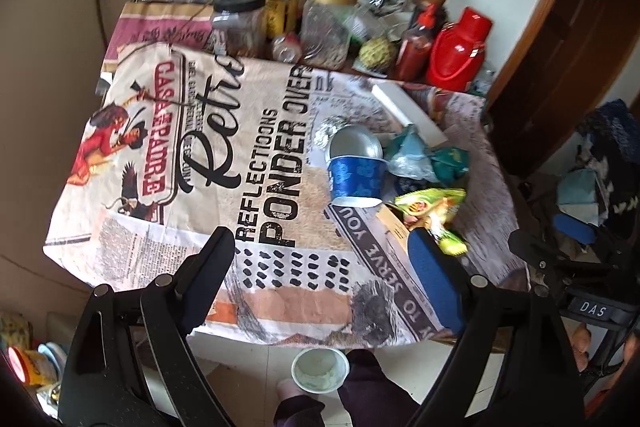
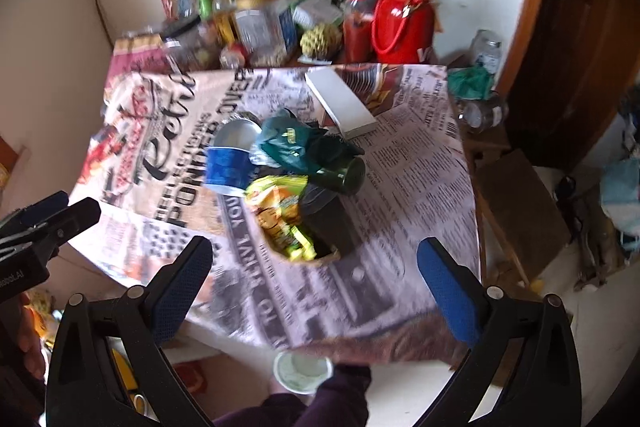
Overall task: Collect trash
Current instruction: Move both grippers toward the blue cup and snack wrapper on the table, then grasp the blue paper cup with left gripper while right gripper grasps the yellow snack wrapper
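Observation:
A heap of trash lies on the printed tablecloth (image 1: 168, 131): a tipped blue paper cup (image 1: 356, 179) (image 2: 228, 167), crumpled foil (image 1: 330, 131), a teal and blue wrapper (image 1: 420, 159) (image 2: 288, 143), a yellow-green snack wrapper (image 1: 432, 207) (image 2: 280, 211), a dark green bottle on its side (image 2: 340, 173) and a dark box (image 2: 332, 227). My left gripper (image 1: 324, 259) is open and empty above the near table edge, left of the heap. My right gripper (image 2: 316, 267) is open and empty, just short of the heap. The left gripper also shows at the left edge of the right wrist view (image 2: 48, 223).
Bottles, jars and a red thermos (image 1: 460, 51) (image 2: 404, 15) crowd the back of the table. A white flat box (image 1: 408, 115) (image 2: 340, 103) lies behind the heap. A white cup (image 1: 320, 369) (image 2: 302, 371) stands on the floor below the near edge. A wooden stool (image 2: 520, 211) stands at the right.

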`<state>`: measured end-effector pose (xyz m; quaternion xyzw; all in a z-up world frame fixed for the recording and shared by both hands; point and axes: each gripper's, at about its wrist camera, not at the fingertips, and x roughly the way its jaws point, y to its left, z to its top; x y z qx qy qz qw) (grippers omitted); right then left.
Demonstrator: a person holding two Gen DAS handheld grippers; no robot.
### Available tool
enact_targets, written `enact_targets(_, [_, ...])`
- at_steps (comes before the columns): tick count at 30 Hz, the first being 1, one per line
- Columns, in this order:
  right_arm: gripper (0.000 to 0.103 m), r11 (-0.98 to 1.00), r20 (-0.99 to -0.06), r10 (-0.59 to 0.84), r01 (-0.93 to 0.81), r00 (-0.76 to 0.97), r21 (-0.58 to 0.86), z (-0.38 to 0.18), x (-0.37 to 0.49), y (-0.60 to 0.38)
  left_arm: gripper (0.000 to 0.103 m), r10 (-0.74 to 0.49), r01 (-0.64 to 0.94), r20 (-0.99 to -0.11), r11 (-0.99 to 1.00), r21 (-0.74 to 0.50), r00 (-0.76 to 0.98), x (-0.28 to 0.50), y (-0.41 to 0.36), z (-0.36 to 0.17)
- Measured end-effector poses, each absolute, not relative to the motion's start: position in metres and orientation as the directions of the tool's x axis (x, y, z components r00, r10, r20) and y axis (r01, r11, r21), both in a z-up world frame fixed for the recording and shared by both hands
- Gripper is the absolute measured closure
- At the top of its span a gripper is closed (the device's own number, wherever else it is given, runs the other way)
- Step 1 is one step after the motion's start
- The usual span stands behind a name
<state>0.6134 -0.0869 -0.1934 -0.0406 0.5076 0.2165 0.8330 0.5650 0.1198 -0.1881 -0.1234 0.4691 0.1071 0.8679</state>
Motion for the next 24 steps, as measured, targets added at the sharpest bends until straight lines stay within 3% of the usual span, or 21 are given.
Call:
enact_targets(3, [0.006,0.867,-0.878,0.357,-0.463,0.318,0.185,-0.214,0.635,-0.075,0.014,0.068,-0.351,-0.866,0.928,-0.127,0.495,0.585,0.123,-0.204])
enact_targets(8, [0.022,0.818,-0.907,0.367,-0.535,0.206,0.209,-0.248,0.662,-0.053,0.014,0.077,-0.397,-0.895,0.91,-0.117,0.44,0.605,0.126,-0.224])
enact_targets(14, [0.049,0.779,-0.909,0.397,-0.57,0.128,0.26,-0.267,0.682,-0.044,0.014,0.092,-0.45,-0.911,0.886,-0.109,0.401,0.617,0.132,-0.238])
enact_targets(16, [0.064,0.753,-0.908,0.405,-0.601,0.105,0.266,-0.264,0.683,-0.041,0.014,0.08,-0.464,-0.919,0.878,-0.118,0.386,0.623,0.133,-0.245])
enact_targets(19, [0.079,0.735,-0.902,0.418,-0.621,0.103,0.27,-0.257,0.684,-0.042,0.014,0.063,-0.465,-0.928,0.877,-0.124,0.367,0.632,0.132,-0.252])
enact_targets(24, [0.084,0.721,-0.88,0.459,-0.632,0.126,0.286,-0.237,0.684,-0.05,0.014,0.034,-0.435,-0.935,0.891,-0.131,0.353,0.652,0.127,-0.26])
